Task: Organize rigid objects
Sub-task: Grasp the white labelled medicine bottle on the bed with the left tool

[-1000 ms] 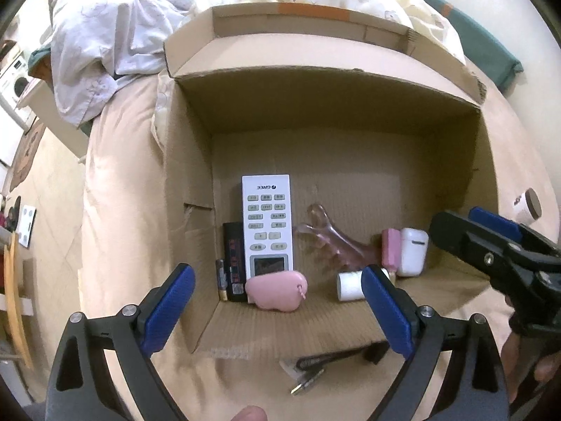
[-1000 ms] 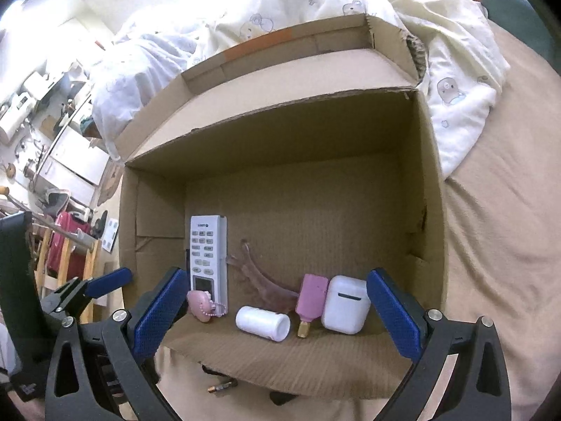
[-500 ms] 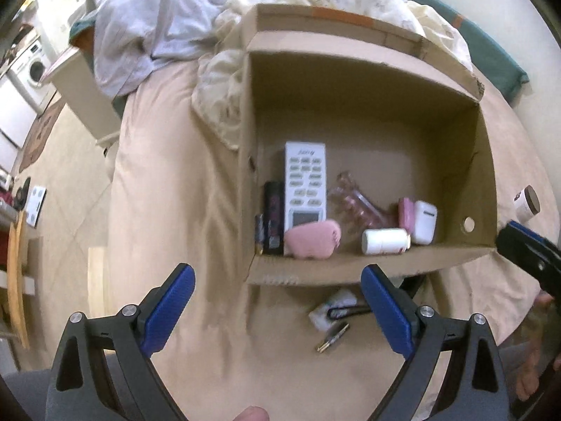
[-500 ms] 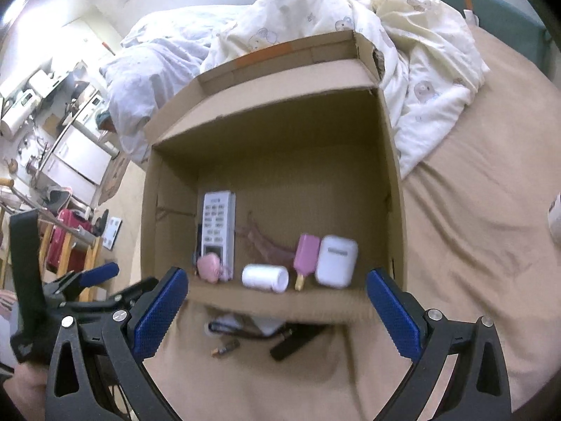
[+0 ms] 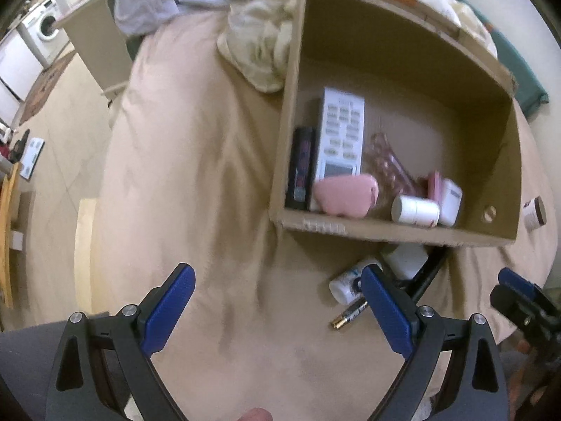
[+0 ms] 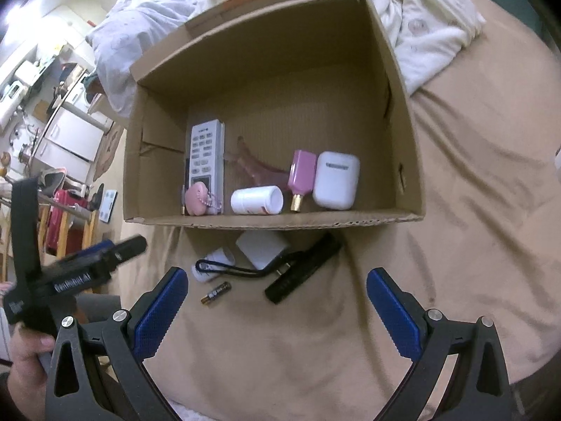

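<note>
A cardboard box (image 6: 410, 161) (image 5: 505, 172) lies open on a tan bedsheet. Inside it are a white remote (image 6: 205, 158) (image 5: 340, 133), a pink pouch (image 6: 197, 203) (image 5: 345, 194), a white bottle (image 6: 256, 201) (image 5: 415, 210), a pink flat bottle (image 6: 301, 172), a white earbud case (image 6: 336, 179) and a clear pink clip (image 6: 259, 170). On the sheet in front lie a battery (image 6: 215, 293) (image 5: 349, 315), a black stick (image 6: 305, 268), a white block (image 6: 261, 249) and a small white bottle (image 6: 212, 263) (image 5: 350, 282). My right gripper (image 6: 277, 310) is open above the sheet. My left gripper (image 5: 277, 310) is open too.
Crumpled white bedding (image 6: 420, 24) is heaped behind and to the right of the box. A small brown-capped jar (image 5: 534, 214) lies on the sheet right of the box. The bed edge and floor (image 5: 52, 147) drop off to the left, with furniture beyond.
Both grippers have pulled back and up from the box, so the loose items on the sheet in front of it now show. Both stayed open and hold nothing.
</note>
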Tool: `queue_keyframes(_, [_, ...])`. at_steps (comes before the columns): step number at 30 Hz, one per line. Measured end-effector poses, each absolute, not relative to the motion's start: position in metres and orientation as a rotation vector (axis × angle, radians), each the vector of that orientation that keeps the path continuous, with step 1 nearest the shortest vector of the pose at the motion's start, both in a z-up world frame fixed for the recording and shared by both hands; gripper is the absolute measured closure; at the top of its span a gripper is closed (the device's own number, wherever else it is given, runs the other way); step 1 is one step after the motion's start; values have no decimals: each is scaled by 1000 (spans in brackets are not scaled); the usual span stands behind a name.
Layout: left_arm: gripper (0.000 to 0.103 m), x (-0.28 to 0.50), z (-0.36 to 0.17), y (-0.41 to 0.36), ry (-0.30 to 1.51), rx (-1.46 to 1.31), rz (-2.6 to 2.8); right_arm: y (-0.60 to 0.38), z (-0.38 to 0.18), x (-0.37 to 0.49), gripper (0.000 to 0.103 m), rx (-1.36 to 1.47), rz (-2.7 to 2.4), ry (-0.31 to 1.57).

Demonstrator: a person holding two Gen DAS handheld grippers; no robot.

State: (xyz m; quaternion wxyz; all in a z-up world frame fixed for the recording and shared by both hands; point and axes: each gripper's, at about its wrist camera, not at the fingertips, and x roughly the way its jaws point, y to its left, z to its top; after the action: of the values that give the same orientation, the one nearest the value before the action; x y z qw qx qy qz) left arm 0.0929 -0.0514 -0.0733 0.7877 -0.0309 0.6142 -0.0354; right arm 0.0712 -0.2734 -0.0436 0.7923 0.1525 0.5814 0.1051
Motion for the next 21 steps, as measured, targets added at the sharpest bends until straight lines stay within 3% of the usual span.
queue_keyframes(6, [11,95,-106,-81,1425,44,-150,-278,-54,80,0,400,207,1284])
queue_keyframes(8, [22,93,-117,-98,1446,162,-191,-279,-55,81,0,402,204,1283])
queue_keyframes(11, [26,91,-122,-114,1446,222,-247,-280,-55,82,0,411,203,1282])
queue_keyframes(13, [43,92,-127,-124,1448,251,-287,-281,-55,82,0,419,204,1281])
queue_keyframes(17, [52,94,-140,-142,1470,307,-350,-280,-56,83,0,410,211,1285])
queue_keyframes(19, [69,95,-140,-148,1446,329,-362,-280,-58,84,0,409,209,1292])
queue_keyframes(21, [69,95,-140,-150,1433,334,-372,-281,-61,85,0,409,206,1302])
